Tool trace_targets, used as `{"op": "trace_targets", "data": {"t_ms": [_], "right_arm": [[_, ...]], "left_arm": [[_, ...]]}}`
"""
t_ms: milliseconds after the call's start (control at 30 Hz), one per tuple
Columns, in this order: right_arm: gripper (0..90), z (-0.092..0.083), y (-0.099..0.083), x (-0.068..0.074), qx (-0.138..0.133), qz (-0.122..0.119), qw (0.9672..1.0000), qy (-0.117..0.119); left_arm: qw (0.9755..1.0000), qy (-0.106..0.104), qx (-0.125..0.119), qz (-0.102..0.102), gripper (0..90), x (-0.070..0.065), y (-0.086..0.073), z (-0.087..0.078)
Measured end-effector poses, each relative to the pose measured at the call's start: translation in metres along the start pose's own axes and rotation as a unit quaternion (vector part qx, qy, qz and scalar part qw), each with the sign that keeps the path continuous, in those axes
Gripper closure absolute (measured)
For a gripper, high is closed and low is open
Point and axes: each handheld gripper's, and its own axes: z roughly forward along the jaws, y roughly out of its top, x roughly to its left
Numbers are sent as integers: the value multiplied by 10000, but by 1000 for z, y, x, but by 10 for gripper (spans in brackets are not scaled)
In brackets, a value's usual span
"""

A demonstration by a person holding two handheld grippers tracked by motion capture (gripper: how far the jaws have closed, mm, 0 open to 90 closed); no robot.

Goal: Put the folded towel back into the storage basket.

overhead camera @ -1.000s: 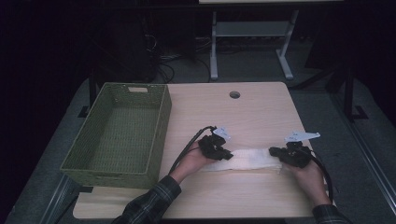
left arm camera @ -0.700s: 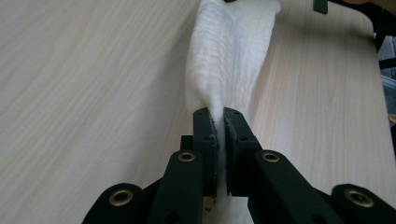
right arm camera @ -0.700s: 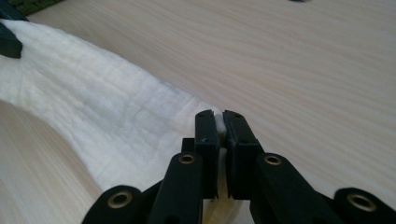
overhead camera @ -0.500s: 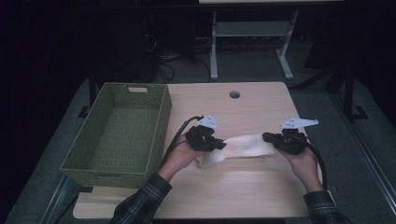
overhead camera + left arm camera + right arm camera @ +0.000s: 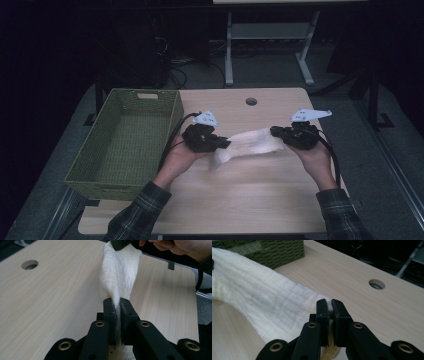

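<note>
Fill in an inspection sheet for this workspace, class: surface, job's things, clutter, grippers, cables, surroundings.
Surface: wooden table with a round hole.
Job's things: white cloth stretched between both grippers; green basket at the table's left, nothing in it.
Clutter: nothing seen.
Grippers: left gripper and right gripper each shut on a cloth end.
Cables: one trails from each gripper.
Surroundings: dark room, metal stand behind.
</note>
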Motion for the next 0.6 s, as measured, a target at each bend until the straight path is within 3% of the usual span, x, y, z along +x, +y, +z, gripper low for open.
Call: {"op": "trace_targets", "data": {"t_ms": [600], "right_arm": [[850,37,79,31,-279,-463,9977,400]], "left_arm": [[9974,648,-291,-87,849,23,-2,-86]]}}
